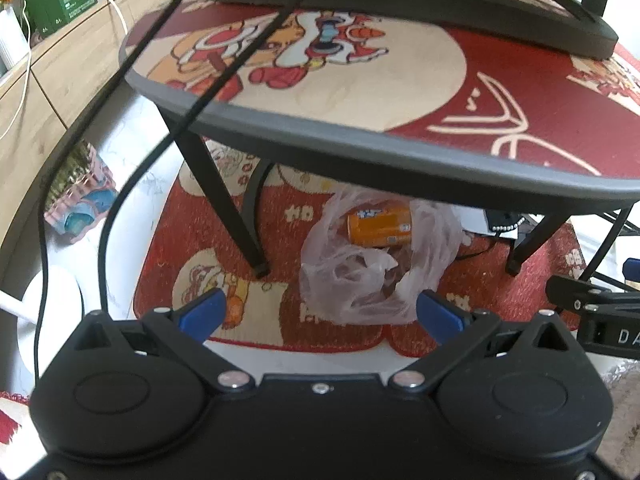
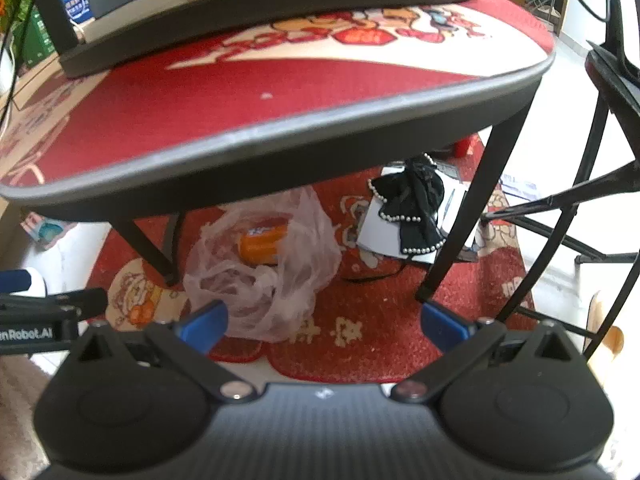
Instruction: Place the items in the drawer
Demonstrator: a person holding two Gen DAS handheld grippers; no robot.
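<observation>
My left gripper [image 1: 320,314] is open and empty, held above the floor in front of a low table [image 1: 360,148]. My right gripper [image 2: 322,326] is open and empty too. Under the table a clear plastic bag [image 1: 360,280] lies on a red rug and holds an orange can [image 1: 380,226]. The bag [image 2: 260,280] and can [image 2: 262,245] also show in the right wrist view. A black beaded bow [image 2: 418,204] lies on a white sheet to the right of the bag. No drawer is in view.
The table [image 2: 280,136] has black legs [image 1: 236,216] and a red patterned mat on top, with a dark flat object [image 1: 400,0] at its back. Black cables [image 1: 120,184] hang at left. A wooden cabinet [image 1: 60,92] stands left. A black stand [image 2: 560,208] is at right.
</observation>
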